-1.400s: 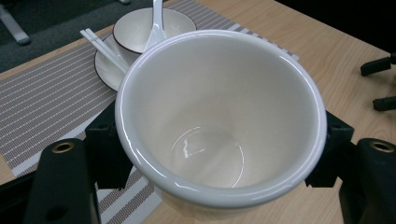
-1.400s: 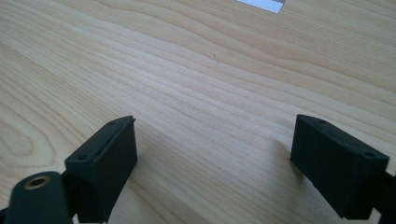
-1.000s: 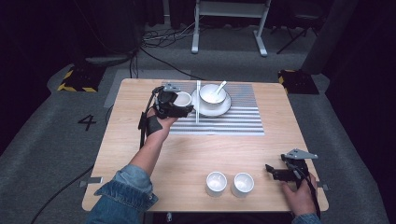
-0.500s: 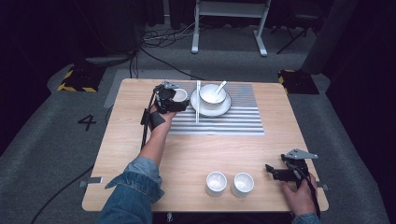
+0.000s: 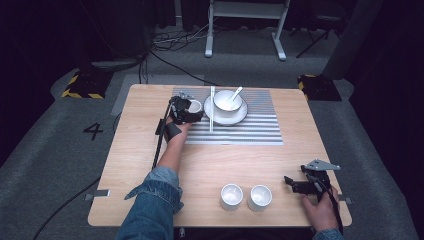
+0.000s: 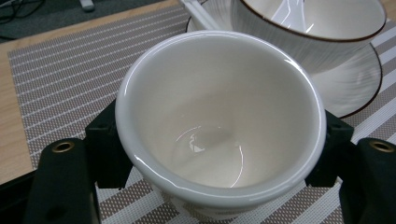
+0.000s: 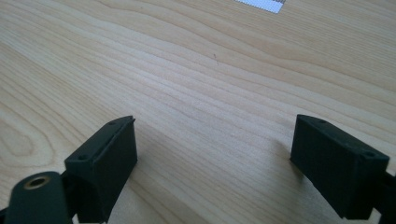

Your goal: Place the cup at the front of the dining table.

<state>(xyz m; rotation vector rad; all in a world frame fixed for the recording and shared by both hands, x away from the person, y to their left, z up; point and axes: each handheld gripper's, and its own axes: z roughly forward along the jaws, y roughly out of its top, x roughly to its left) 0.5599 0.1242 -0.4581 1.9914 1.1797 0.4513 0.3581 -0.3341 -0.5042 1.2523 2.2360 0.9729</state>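
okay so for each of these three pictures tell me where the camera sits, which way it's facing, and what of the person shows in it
High view: above the person's side, looking forward and down on the table; both forearms show, the left gripper over the striped mat, the right gripper at the near right corner.
Left gripper view: rides the left gripper, looking down into the white cup clamped between its jaws, beside the bowl.
Right gripper view: rides the right gripper, facing bare wood, jaws wide apart.
Shared: cup, bowl and mat appear in the high and left gripper views.
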